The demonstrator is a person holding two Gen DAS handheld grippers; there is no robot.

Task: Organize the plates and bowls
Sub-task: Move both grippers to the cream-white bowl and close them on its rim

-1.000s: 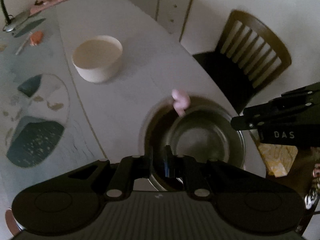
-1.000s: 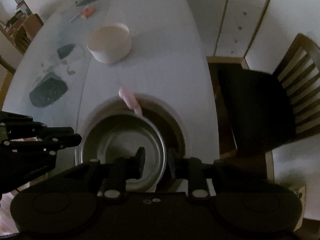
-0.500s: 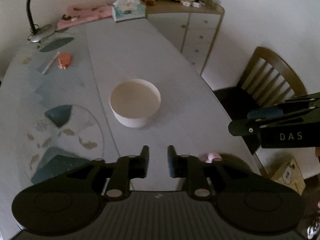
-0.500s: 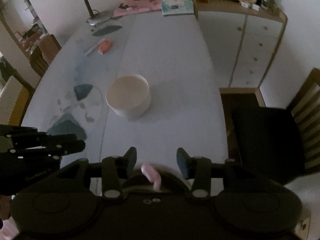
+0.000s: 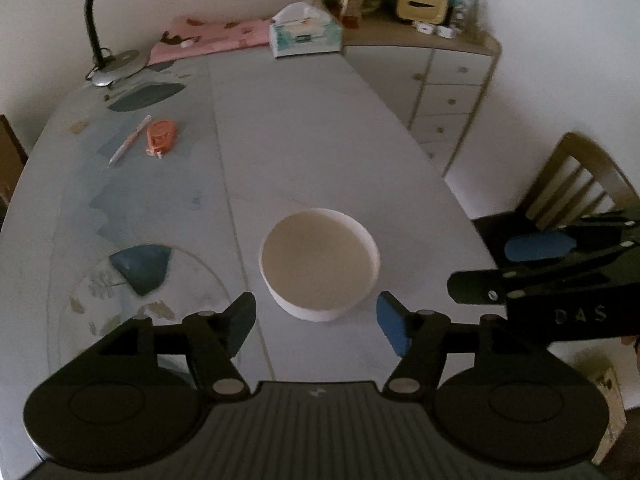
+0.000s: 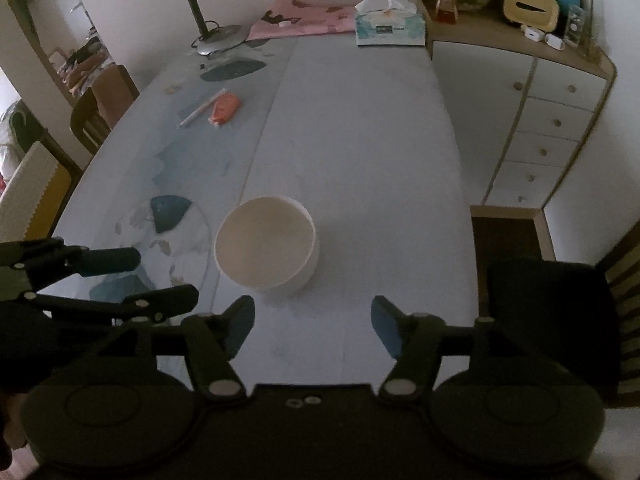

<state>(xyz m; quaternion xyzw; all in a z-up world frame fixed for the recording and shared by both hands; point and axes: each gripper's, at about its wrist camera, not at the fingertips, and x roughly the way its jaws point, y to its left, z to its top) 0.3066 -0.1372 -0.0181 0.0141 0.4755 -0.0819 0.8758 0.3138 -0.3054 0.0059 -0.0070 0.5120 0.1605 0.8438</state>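
Note:
A white round bowl point(image 5: 319, 266) stands upright and empty on the pale table point(image 5: 304, 140). My left gripper point(image 5: 315, 311) hangs over the table just short of it, jaws opening, nothing between the blue pads point(image 5: 394, 330). In the right wrist view the same bowl point(image 6: 266, 242) sits a little left of my right gripper point(image 6: 312, 310), whose jaws are also opening and empty. Each gripper shows in the other's view: the right gripper point(image 5: 480, 267) at the right edge, the left gripper point(image 6: 166, 276) at the left edge. No plates are in view.
A desk lamp point(image 5: 106, 20), a pink cloth point(image 5: 208, 38) and a tissue box point(image 5: 306, 34) line the far end of the table. A pen point(image 5: 128, 140) and an orange item point(image 5: 162, 136) lie at far left. A drawer cabinet point(image 6: 552, 128) and a wooden chair point(image 5: 576, 184) stand to the right.
Both grippers have let go of the dark bowl near the table's front edge, swung up and away from it, and opened wide. The dark bowl has dropped out of view; the white bowl now sits centred.

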